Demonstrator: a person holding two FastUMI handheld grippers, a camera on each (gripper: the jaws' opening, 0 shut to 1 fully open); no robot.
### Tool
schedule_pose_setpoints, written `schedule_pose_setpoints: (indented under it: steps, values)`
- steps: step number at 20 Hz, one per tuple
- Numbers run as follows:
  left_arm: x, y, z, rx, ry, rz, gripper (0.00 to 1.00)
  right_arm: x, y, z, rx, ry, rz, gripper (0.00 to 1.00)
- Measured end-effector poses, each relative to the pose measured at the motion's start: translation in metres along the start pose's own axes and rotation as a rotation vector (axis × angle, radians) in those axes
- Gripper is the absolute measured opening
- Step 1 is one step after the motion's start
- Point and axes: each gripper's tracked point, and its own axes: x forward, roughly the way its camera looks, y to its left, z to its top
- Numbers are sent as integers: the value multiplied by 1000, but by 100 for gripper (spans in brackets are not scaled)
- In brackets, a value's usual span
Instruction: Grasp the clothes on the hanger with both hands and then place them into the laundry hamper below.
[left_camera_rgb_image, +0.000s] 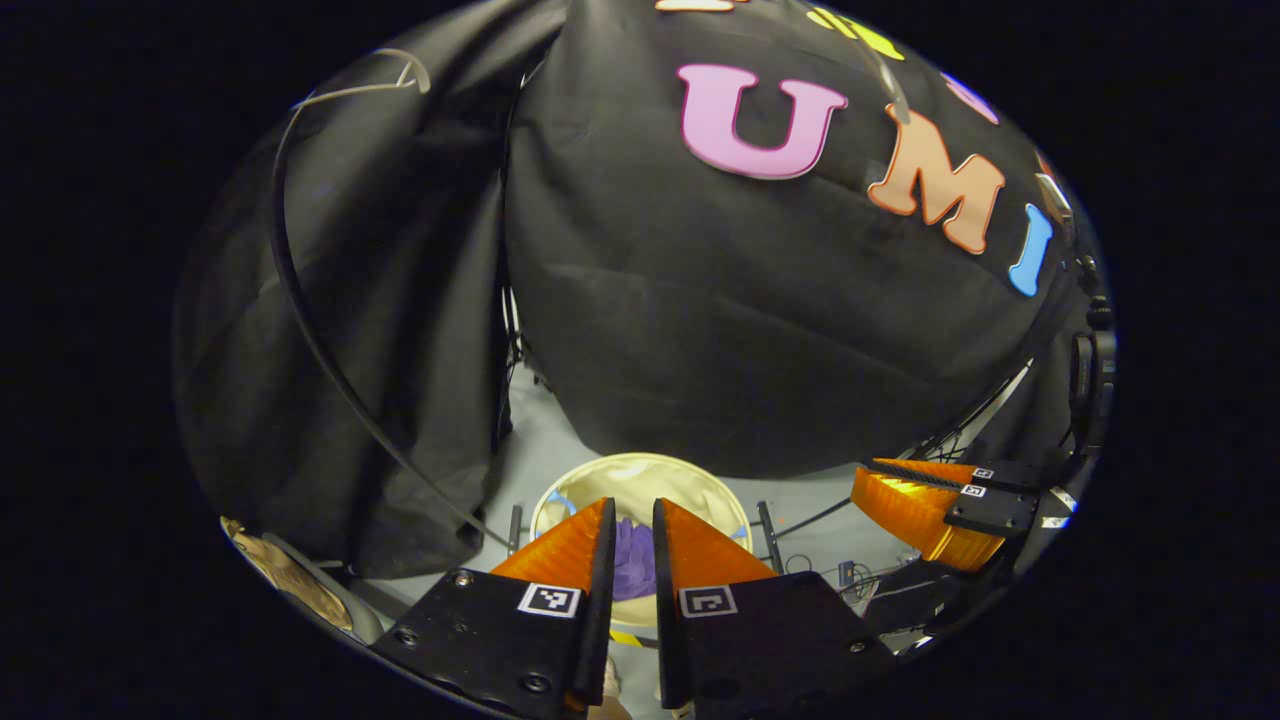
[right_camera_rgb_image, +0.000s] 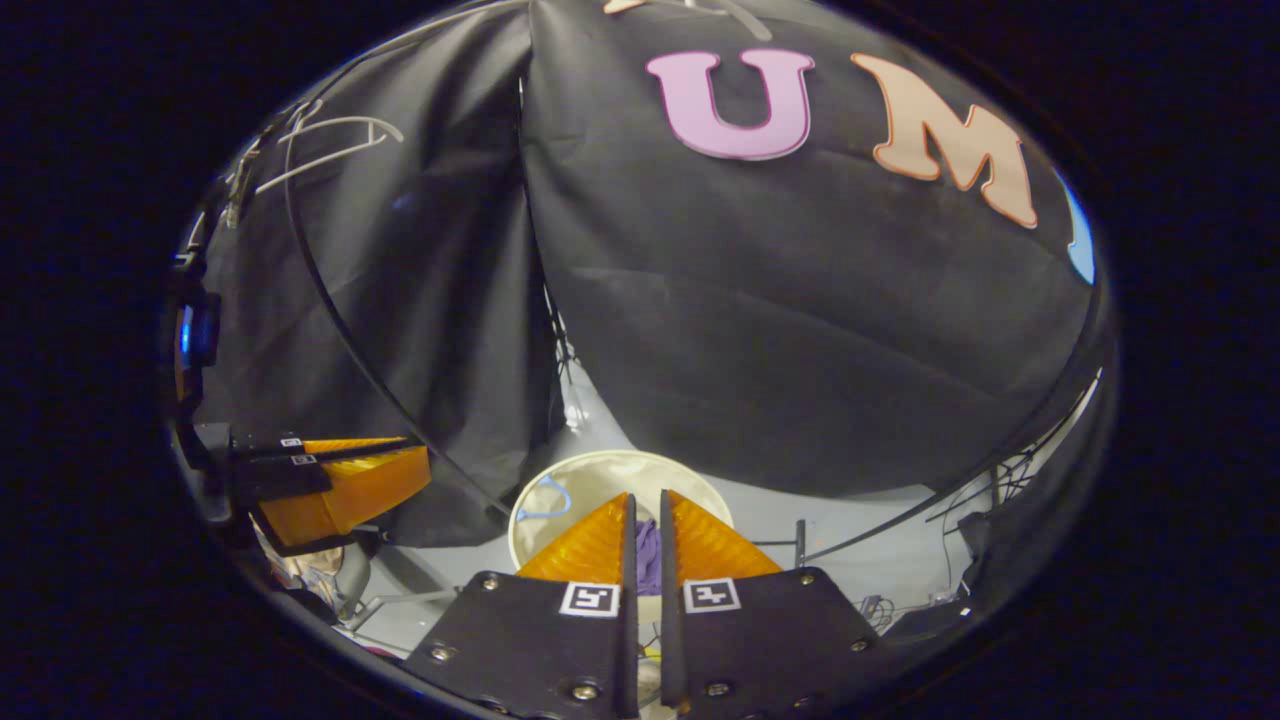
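Nearest in the left gripper view, the left gripper is pointing down with its orange fingers drawn close, a narrow slot between them, pinching nothing. In the right gripper view the right gripper is doing the same, its fingers nearly pressed together and empty.

Just beyond both sets of fingertips, the purple clothes are lying inside the cream laundry hamper on the pale floor (through the slot in the right gripper view the same purple cloth is showing). So the drop is looking done. Farther up, a white hanger is hanging bare against the black cloth wall.

The risk from here is mostly one of clearance: both grippers are hovering over the hamper's mouth, so a careless pull-back could be clipping its soft rim and tipping it, or snagging the blue handle loop. How fully the cloth is sitting inside is hard to tell, since the fingers are hiding much of it.
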Motion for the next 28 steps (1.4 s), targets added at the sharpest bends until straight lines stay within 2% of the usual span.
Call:
schedule_pose_setpoints:
  steps: [6, 13, 14, 15, 17, 20, 21, 22, 23, 24, 26, 27, 28]
  values:
    - [-45, -29, 88, 37, -242, -61, 22, -63, -14, 88, 13, -274, -56, 9]
    - [-129, -75, 177, 92, -524, -123, 21, -178, -34, 174, 17, -569, -137, 9]
    - [-141, -81, 185, 97, -554, -132, 13, -192, -40, 183, 12, -605, -153, 9]
    - [-153, -89, 195, 99, -584, -150, 13, -205, -42, 191, 6, -636, -159, 10]
    - [-174, -101, 206, 107, -631, -169, 28, -232, -46, 196, -3, -692, -183, 10]
    - [-203, -113, 221, 124, -692, -188, 30, -268, -48, 206, -15, -761, -207, 16]
    - [-210, -119, 223, 130, -709, -195, 39, -278, -50, 209, -15, -778, -212, 20]
    - [-218, -122, 225, 133, -725, -201, 43, -286, -50, 212, -17, -794, -215, 20]
    - [-225, -126, 228, 133, -741, -208, 48, -291, -50, 215, -20, -806, -221, 29]
    - [-230, -131, 230, 134, -753, -219, 53, -298, -51, 214, -20, -814, -227, 30]
    - [-240, -138, 229, 141, -767, -236, 63, -311, -53, 214, -14, -833, -233, 38]
    - [-242, -139, 231, 148, -776, -234, 68, -316, -54, 214, -10, -843, -232, 46]
    - [-245, -139, 232, 153, -783, -224, 77, -320, -55, 215, -6, -851, -233, 55]
